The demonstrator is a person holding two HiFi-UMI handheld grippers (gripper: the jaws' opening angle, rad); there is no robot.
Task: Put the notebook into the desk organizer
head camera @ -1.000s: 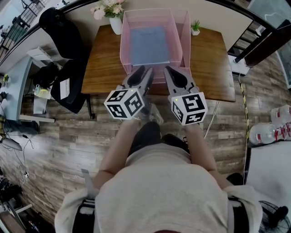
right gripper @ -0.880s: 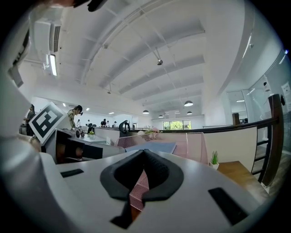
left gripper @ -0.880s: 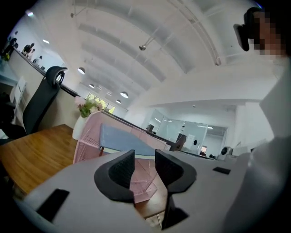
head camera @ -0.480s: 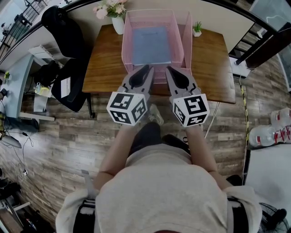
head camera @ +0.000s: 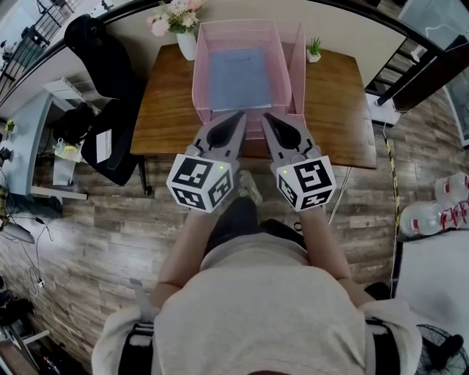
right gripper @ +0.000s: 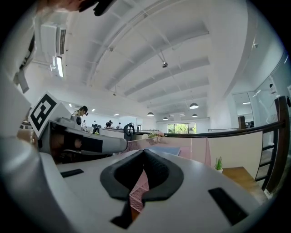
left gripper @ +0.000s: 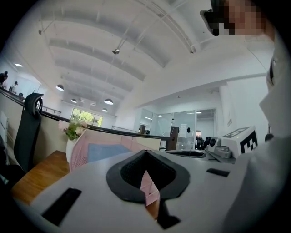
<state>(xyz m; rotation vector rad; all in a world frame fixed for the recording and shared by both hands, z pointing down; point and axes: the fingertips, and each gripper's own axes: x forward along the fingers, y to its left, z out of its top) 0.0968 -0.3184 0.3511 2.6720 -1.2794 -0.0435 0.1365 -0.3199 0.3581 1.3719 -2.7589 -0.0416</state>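
left tongs (head camera: 239, 116) and right tongs (head camera: 268, 118) pinched empty, notebook (head camera: 239, 76) lying ahead inside desk organizer (head camera: 249, 27).

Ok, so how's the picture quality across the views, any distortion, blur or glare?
Head view: evenly lit, sharp, edges bowed by the wide lens. Left gripper view: fisheye, black corners, mosaic patch top right. Right gripper view: same fisheye, ceiling lamps bright.

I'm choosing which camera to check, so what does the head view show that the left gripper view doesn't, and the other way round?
Only the head view: the person's torso, the plank floor, the small potted plant. Only the left gripper view: ceiling lamps, glass-walled rooms, and the left gripper close up, jaws together, nothing between them. Both: the pink organizer with the blue notebook inside, the flowers, the wooden table.
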